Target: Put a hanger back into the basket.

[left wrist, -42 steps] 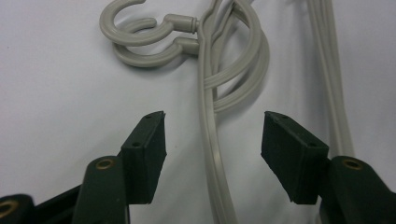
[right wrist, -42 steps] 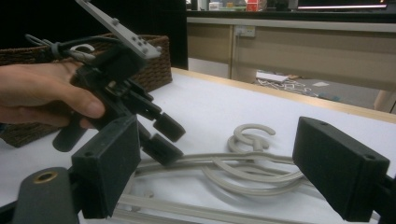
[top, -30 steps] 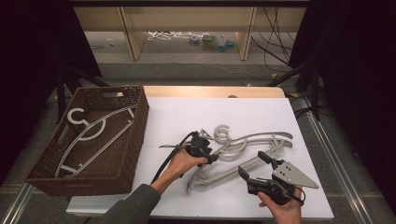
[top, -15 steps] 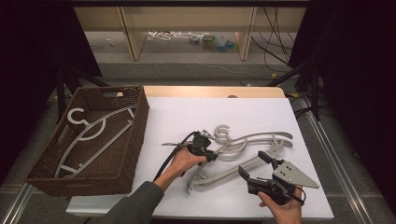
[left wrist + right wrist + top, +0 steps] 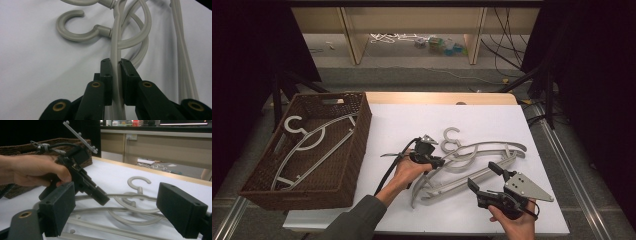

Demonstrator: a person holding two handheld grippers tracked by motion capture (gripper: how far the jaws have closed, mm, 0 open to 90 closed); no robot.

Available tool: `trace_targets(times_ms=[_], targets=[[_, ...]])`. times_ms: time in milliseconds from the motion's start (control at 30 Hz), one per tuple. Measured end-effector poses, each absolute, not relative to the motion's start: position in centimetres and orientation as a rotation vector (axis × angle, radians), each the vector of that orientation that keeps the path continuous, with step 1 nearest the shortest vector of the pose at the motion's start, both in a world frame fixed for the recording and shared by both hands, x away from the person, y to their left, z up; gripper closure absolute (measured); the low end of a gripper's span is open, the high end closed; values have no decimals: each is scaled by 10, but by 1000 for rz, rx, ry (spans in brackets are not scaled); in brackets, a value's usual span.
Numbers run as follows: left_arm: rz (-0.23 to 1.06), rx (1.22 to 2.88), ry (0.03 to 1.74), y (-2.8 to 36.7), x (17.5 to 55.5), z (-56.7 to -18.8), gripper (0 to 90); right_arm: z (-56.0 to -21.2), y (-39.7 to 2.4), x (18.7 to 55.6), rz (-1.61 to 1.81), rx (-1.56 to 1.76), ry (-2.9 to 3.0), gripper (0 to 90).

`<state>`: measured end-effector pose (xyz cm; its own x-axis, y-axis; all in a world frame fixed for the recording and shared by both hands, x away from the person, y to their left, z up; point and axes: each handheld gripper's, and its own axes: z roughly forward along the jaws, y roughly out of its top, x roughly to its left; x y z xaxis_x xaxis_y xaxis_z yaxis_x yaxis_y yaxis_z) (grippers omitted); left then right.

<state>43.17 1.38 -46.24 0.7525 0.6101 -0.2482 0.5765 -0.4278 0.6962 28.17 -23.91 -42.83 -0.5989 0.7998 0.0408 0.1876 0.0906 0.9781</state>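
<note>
White tabletop (image 5: 412, 120), wicker basket (image 5: 357, 140) at left: left gripper (image 5: 115, 65) pinches a stiff, light, slick-looking plastic hanger (image 5: 115, 50) mid-table by its thin arm, a decent grab spot, while right gripper (image 5: 486, 176) hovers wide open, empty.

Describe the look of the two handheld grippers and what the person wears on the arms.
Both grippers are black, each with two blocky rectangular jaws on arms with brass-coloured pivot rivets. The left gripper trails a black cable toward the table edge. The right gripper carries a grey three-cornered plate dotted with small holes. A dark grey-green sleeve covers the left forearm; both hands are ungloved.
</note>
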Motion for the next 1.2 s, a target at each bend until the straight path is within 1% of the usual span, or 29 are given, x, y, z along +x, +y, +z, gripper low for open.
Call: trace_targets(times_ms=[100,267,500,667,767,867,1067,1200], targets=[[31,2071,934,16,433,-462,816,-428,-239,282,1541,965,1857,165],[25,2033,933,23,431,-452,817,-428,-239,282,1541,968,1854,165],[56,2008,933,35,430,-440,819,-428,-239,282,1537,969,1858,166],[71,1955,930,44,427,-427,819,-428,-239,282,1539,968,1854,166],[117,1947,918,51,425,-417,819,-428,-240,282,1538,963,1849,166],[119,1921,931,60,426,-409,819,-428,-240,282,1537,964,1843,165],[170,1901,947,79,425,-393,819,-428,-240,281,1534,974,1860,165],[192,1888,930,89,419,-379,819,-429,-239,282,1540,971,1850,165]])
